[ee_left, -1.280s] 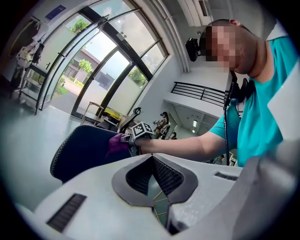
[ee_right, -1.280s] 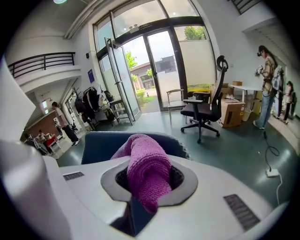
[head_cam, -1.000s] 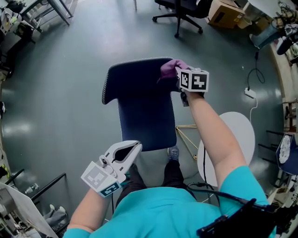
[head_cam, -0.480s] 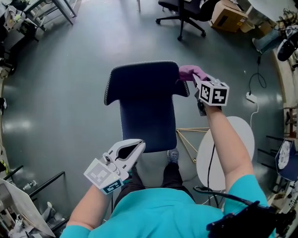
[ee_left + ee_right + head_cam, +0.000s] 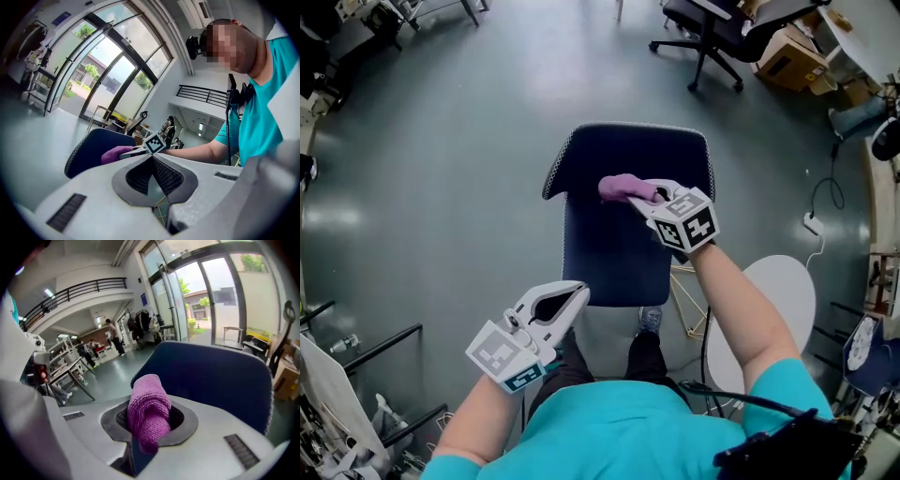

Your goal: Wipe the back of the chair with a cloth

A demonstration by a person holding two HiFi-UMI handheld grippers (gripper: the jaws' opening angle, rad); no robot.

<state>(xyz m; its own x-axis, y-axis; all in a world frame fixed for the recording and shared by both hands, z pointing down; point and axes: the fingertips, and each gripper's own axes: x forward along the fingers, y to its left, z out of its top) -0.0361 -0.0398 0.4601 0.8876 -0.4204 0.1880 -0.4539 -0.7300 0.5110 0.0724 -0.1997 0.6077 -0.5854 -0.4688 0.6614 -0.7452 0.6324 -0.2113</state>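
The dark blue chair back (image 5: 619, 216) stands straight in front of me in the head view. My right gripper (image 5: 639, 195) is shut on a purple knitted cloth (image 5: 621, 187) and holds it against the upper middle of the chair back. In the right gripper view the purple cloth (image 5: 149, 411) bulges out between the jaws, with the chair back (image 5: 220, 376) just beyond. My left gripper (image 5: 572, 298) hovers near the chair back's lower left edge, jaws shut and empty. The left gripper view shows the chair back (image 5: 93, 150) and the cloth (image 5: 115, 153) from the side.
A round white table (image 5: 769, 309) stands at my right, with a gold wire frame (image 5: 686, 298) beside it. A black office chair (image 5: 712, 37) and a cardboard box (image 5: 795, 56) are at the far right. Metal racks (image 5: 356, 366) line the left side. Grey floor surrounds the chair.
My right gripper has carried the cloth from the chair back's upper right corner leftward and down onto its upper middle. The left gripper has stayed in place.
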